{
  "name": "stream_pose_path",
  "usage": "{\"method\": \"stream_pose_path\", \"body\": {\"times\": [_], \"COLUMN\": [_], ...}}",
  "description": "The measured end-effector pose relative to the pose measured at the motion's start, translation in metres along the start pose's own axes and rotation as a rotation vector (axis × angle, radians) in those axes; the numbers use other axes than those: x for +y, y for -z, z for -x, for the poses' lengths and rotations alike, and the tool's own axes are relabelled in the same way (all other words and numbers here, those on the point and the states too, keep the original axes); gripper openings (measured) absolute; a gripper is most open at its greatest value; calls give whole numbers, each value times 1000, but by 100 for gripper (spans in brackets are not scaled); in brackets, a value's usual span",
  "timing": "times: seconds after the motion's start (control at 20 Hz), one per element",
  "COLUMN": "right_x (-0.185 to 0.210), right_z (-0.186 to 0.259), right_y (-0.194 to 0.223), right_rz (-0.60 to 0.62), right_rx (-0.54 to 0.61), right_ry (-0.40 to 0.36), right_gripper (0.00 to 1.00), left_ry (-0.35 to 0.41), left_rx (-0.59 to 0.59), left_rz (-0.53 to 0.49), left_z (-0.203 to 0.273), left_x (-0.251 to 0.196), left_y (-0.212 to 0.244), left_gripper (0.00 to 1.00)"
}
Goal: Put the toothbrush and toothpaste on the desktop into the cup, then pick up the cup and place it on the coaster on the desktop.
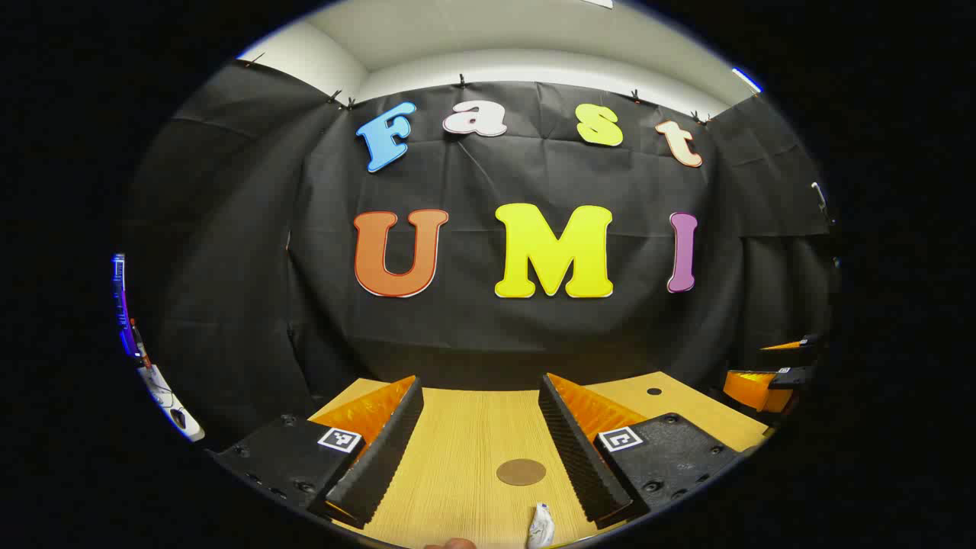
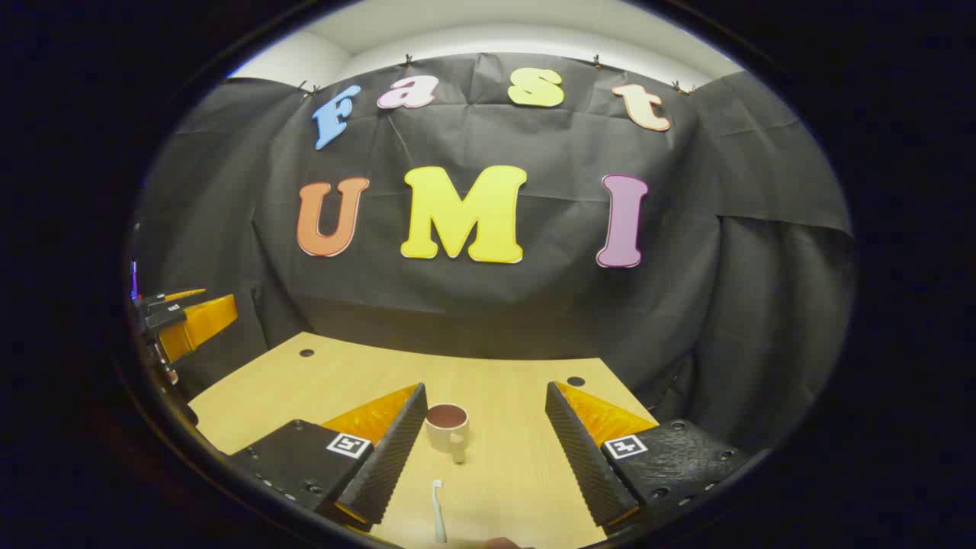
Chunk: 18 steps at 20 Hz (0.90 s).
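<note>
Nothing is being gripped yet: left tongs (image 1: 476, 450) and right tongs (image 2: 482, 450) are hovering wide over the desk (image 2: 343, 381). Next: lowering onto toothbrush (image 2: 438, 511) or toothpaste (image 1: 540, 526), near the cup (image 2: 447, 427); coaster (image 1: 521, 472) waiting.

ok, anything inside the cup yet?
Nothing visible: the cup stands upright, its mouth shows a dark interior, bottom hidden. The toothbrush and toothpaste lie on the desktop.
</note>
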State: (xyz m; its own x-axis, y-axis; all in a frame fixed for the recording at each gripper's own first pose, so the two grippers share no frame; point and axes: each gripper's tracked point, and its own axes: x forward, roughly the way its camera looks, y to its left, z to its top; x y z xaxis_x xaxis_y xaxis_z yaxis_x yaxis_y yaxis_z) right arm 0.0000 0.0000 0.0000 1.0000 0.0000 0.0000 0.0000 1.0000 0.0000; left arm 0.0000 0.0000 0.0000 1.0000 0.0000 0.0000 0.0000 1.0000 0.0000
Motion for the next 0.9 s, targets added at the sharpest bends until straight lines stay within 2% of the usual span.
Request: {"method": "stream_pose_path", "body": {"times": [0.9], "right_x": [1], "right_z": [2], "right_y": [6], "right_rz": [13], "right_rx": [18], "right_ry": [-1], "right_gripper": [95], "left_ry": [2], "left_rx": [12], "left_rz": [-18], "left_z": [1], "left_x": [2], "left_y": [8], "left_gripper": [97]}}
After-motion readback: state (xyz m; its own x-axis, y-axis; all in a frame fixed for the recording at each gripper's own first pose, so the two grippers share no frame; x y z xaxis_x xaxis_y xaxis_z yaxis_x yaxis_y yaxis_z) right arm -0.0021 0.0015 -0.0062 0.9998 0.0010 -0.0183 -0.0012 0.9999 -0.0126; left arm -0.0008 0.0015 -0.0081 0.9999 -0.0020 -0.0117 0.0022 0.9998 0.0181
